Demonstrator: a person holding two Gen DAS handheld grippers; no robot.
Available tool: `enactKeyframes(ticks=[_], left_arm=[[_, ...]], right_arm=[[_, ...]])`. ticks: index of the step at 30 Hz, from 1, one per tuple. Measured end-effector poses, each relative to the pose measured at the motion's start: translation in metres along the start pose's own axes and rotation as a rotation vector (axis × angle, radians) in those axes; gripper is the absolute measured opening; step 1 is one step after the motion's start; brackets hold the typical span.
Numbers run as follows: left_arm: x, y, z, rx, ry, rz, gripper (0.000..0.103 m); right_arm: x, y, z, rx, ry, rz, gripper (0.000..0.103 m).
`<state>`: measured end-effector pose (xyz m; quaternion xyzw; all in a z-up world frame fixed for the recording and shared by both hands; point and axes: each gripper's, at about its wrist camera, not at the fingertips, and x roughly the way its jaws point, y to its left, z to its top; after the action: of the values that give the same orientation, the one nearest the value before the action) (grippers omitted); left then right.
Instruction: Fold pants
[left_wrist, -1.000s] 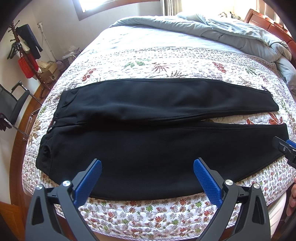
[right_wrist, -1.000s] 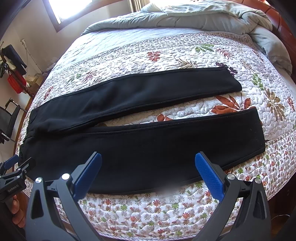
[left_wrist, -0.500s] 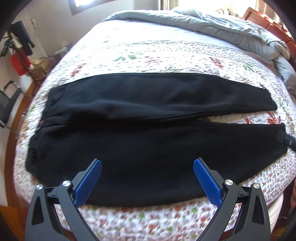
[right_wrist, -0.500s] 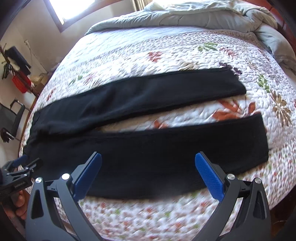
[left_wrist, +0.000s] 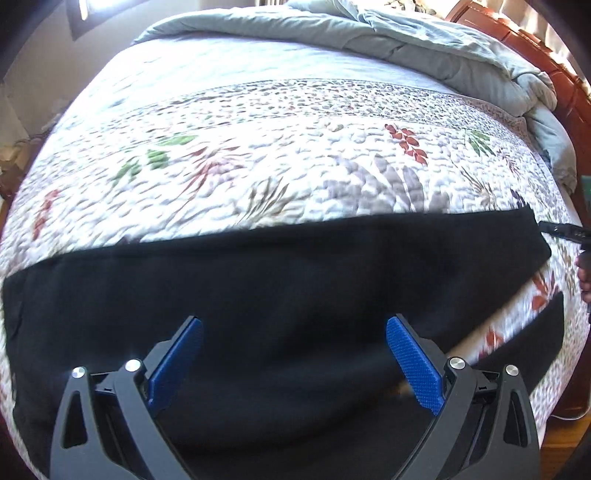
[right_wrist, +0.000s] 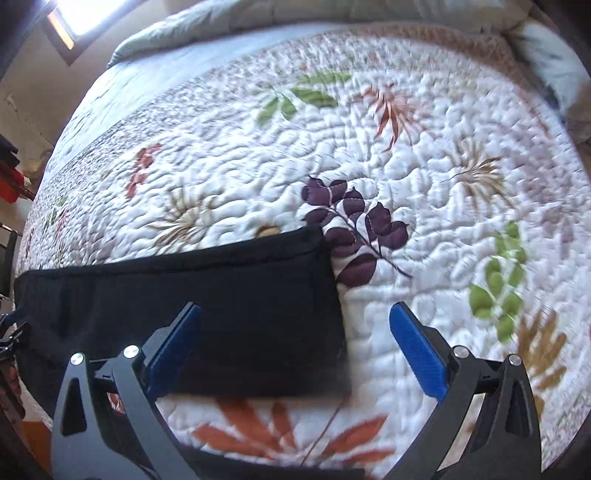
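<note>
Black pants (left_wrist: 280, 295) lie flat on the floral quilt (left_wrist: 295, 155), legs running to the right. My left gripper (left_wrist: 293, 354) is open, low over the upper part of the pants near the far leg. My right gripper (right_wrist: 293, 347) is open over the far leg's cuff (right_wrist: 266, 302), whose end lies between the fingers, nearer the left one. The near leg (right_wrist: 258, 470) shows as a dark strip at the bottom of the right wrist view. The right gripper's tip (left_wrist: 561, 230) shows at the far cuff in the left wrist view.
A grey-green duvet (left_wrist: 369, 40) is bunched at the head of the bed. A red-brown wooden headboard (left_wrist: 535, 48) runs along the right. The other gripper (right_wrist: 9, 336) shows at the left edge of the right wrist view. Room clutter stands by the wall (right_wrist: 11, 173).
Both grippers have moved forward and down over the bed, from the near leg toward the far leg. The pants have not moved. Both stay open.
</note>
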<state>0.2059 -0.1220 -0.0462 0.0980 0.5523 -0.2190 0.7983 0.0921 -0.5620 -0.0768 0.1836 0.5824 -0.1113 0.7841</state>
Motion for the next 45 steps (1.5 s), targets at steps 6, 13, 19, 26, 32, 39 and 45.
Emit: enactKeyframes(ticks=[6, 13, 19, 26, 32, 39, 45], left_arm=[[0.03, -0.01, 0.029, 0.074, 0.015, -0.066, 0.099], [0.053, -0.021, 0.058, 0.192, 0.02, -0.105, 0.099], [0.071, -0.039, 0.081, 0.308, 0.026, -0.253, 0.099], [0.082, -0.07, 0.092, 0.475, 0.093, -0.489, 0.099], [0.092, -0.078, 0.084, 0.498, 0.227, -0.652, 0.096], [0.089, -0.062, 0.075, 0.516, 0.192, -0.545, 0.01], [0.016, -0.052, 0.059, 0.467, -0.094, -0.407, 0.007]], right_arm=[[0.026, -0.004, 0.009, -0.031, 0.018, 0.105, 0.085], [0.005, -0.004, 0.012, -0.118, -0.007, 0.152, 0.005], [-0.058, -0.008, 0.002, -0.183, -0.159, 0.32, 0.005], [-0.109, 0.003, -0.011, -0.279, -0.265, 0.356, 0.005], [-0.117, 0.005, -0.011, -0.293, -0.285, 0.364, 0.004], [-0.128, 0.011, -0.016, -0.289, -0.32, 0.385, 0.004], [-0.121, 0.004, -0.022, -0.236, -0.351, 0.326, 0.004]])
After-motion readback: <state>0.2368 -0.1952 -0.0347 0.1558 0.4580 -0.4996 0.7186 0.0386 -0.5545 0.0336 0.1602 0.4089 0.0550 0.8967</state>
